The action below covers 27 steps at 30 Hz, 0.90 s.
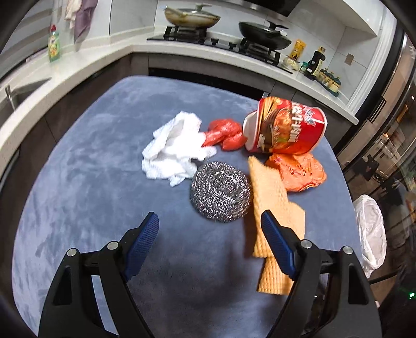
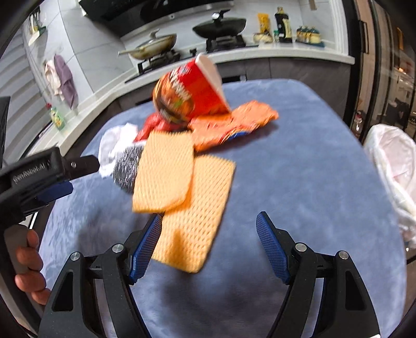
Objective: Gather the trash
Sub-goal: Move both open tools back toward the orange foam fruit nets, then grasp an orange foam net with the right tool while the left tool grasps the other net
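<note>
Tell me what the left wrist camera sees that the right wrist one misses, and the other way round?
Only the left wrist view shows the sink and the whole steel scourer. Only the right wrist view shows the left gripper from outside, with the person's hand on its handle. Both share the blue table, noodle cup, orange cloths, white towel, stove pans and the lined bin.

A red printed cup point(image 1: 288, 127), orange waffle-patterned cloths point(image 1: 270, 192), a silver scourer point(image 1: 221, 192) and a white rag point(image 1: 174, 150) are seen on the blue table point(image 1: 91, 182).
</note>
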Motion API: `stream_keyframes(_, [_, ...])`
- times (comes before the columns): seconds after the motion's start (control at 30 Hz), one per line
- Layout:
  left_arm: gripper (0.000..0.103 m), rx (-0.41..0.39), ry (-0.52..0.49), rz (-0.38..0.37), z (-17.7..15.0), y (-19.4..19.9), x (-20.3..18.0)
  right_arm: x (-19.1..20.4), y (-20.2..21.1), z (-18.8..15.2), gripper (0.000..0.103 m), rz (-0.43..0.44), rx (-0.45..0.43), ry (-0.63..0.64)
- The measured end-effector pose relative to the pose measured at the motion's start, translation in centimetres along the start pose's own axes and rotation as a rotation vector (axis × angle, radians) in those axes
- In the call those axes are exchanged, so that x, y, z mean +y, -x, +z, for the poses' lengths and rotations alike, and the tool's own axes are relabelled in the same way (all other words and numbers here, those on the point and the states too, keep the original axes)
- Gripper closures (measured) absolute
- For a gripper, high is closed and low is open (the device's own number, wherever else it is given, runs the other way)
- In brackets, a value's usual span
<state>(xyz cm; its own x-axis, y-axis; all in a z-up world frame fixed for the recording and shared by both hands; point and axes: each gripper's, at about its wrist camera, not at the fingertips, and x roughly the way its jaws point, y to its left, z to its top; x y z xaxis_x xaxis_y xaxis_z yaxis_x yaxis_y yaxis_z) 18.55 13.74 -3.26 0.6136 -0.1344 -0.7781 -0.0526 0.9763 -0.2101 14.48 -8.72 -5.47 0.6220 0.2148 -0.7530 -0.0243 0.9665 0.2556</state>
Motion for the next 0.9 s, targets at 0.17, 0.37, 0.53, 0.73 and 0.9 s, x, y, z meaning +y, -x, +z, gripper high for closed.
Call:
stream_keyframes(0.17, [0.026, 0.025, 0.014, -0.011, -0.7, -0.8, 0.3, 0.9, -1.7, -0.6, 0.031, 0.009, 0.036, -0.002])
stream_keyframes(0.37, [0.026, 0.036, 0.015, -0.020, -0.9, -1.4, 0.0, 1.4, -3.2, -1.1, 0.041, 0.005, 0.064, 0.003])
stream_keyframes(0.53, [0.026, 0.052, -0.011, -0.033, -1.1, -2.0, -1.1, 0.8, -3.0, -1.3, 0.064, 0.002, 0.065, 0.005])
stream_keyframes(0.73, [0.026, 0.105, -0.030, -0.089, -2.0, -3.5, -3.2, -0.7, -1.9, -1.3, 0.085, 0.011, 0.074, -0.023])
stream_keyframes(0.9, [0.026, 0.122, -0.059, -0.112, -2.3, -4.6, -5.4, -1.9, -1.7, -1.7, 0.085, 0.034, 0.080, -0.060])
